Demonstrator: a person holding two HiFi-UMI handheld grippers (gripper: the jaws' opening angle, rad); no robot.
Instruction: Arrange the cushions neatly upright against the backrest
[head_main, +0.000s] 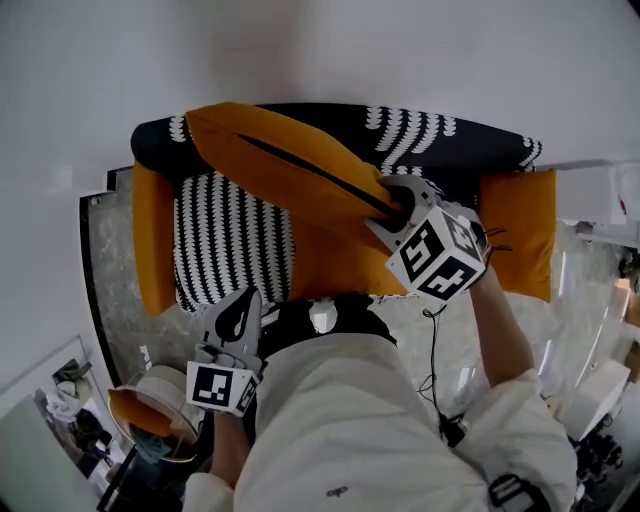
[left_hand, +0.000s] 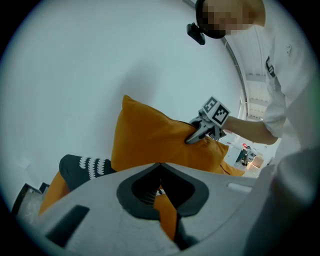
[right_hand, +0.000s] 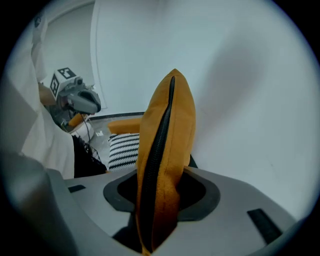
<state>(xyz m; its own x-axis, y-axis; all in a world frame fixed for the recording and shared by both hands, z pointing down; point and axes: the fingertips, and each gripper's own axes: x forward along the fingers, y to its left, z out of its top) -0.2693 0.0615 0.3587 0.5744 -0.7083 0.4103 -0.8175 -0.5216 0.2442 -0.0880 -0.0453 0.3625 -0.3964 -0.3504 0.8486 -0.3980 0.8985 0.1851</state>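
Note:
A large orange cushion (head_main: 290, 165) with a black zipper hangs tilted above the sofa. My right gripper (head_main: 395, 205) is shut on its zippered edge, and that edge (right_hand: 170, 130) runs upright between the jaws of the right gripper (right_hand: 160, 200). From the left gripper view, the orange cushion (left_hand: 150, 140) stands in front of the white wall, pinched at its right corner by the right gripper (left_hand: 192, 137). A black-and-white striped cushion (head_main: 230, 245) lies flat on the left of the seat. My left gripper (head_main: 240, 315) hovers at the seat's front edge, shut and empty.
The sofa has an orange seat (head_main: 330, 265), orange armrests (head_main: 152, 240) and a black backrest (head_main: 450, 140) with white patterning, set against a white wall. A round basket (head_main: 150, 410) stands on the marble floor at lower left. The person's torso fills the foreground.

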